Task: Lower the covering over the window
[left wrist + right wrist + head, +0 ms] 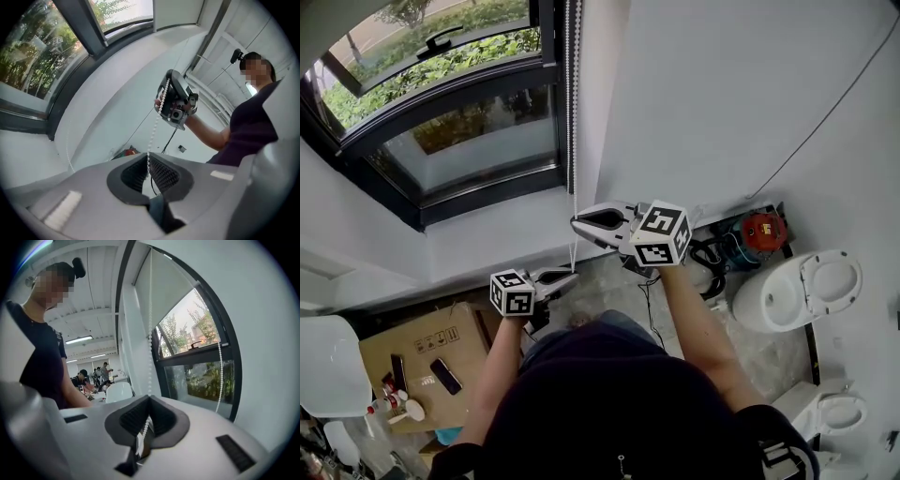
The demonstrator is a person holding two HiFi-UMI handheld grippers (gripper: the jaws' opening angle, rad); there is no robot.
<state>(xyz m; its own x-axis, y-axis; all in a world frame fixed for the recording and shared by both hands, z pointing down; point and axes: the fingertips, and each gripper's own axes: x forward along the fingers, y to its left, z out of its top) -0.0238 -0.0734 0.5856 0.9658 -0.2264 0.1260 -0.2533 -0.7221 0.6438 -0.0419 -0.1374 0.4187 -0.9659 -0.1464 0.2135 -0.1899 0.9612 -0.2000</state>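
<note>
Below window, left tool and right tool both clamp bead chain.

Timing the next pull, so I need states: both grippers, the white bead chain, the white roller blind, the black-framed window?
Left gripper: shut on the white bead chain.
Right gripper: shut on the same chain, higher up.
White bead chain: straight between the two grippers.
White roller blind: mostly raised, covering only the window's top.
Black-framed window: glass largely uncovered.
</note>
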